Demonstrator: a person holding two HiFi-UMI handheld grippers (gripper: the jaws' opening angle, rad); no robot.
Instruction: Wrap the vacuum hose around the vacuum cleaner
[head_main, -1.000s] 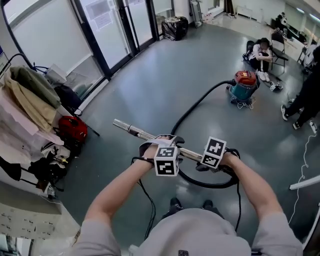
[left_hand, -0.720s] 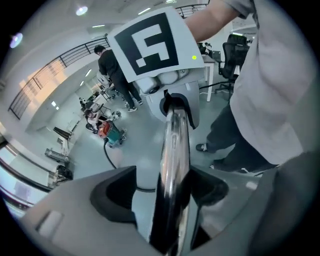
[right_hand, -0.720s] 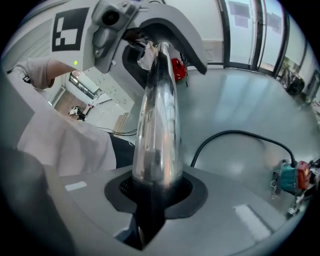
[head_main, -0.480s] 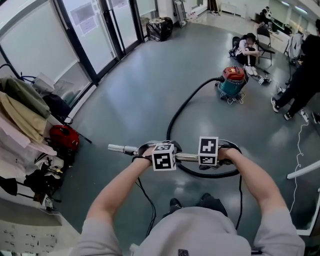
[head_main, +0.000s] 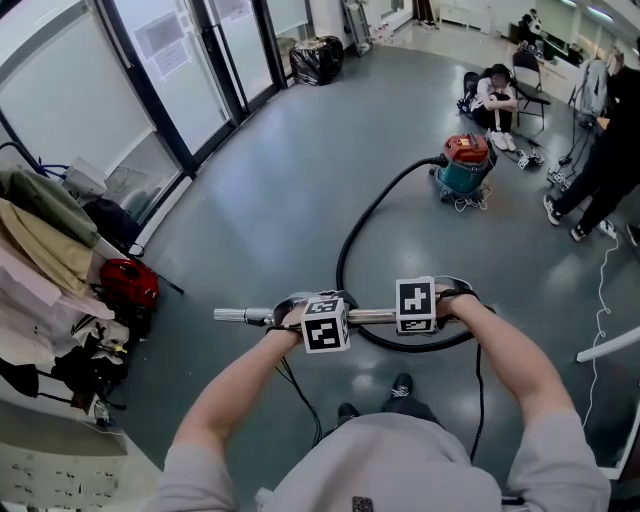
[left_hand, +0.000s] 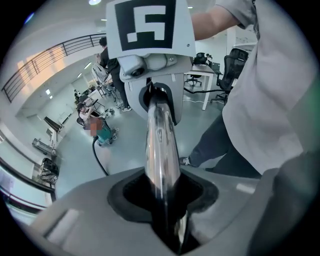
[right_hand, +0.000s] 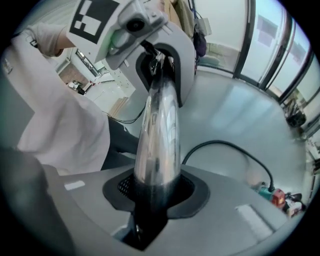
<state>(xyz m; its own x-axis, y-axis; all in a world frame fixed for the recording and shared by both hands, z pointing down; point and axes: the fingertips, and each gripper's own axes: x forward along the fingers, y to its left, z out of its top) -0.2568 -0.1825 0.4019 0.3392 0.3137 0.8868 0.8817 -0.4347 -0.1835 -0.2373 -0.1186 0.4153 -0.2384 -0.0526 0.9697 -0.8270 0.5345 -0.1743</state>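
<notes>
My gripper views show what the head view hides: the left gripper (left_hand: 162, 200) is clamped on the chrome wand (head_main: 240, 316), and the right gripper (right_hand: 152, 200) grips it too, jaws just been opening. Both are well away from the vacuum cleaner (head_main: 462, 165), and the black hose (head_main: 375, 210) curves back to it.

Hose (head_main: 347, 240): near loop partly hidden behind right wrist (head_main: 475, 315). Hose joint at vacuum cleaner (head_main: 463, 165) too small to tell. Standing person (head_main: 600, 150) cut by right edge. Clothes (head_main: 40, 230) cut by left edge. Door papers (head_main: 160, 35) unreadable. Shoe (head_main: 346, 410) half under shirt (head_main: 390, 470).
</notes>
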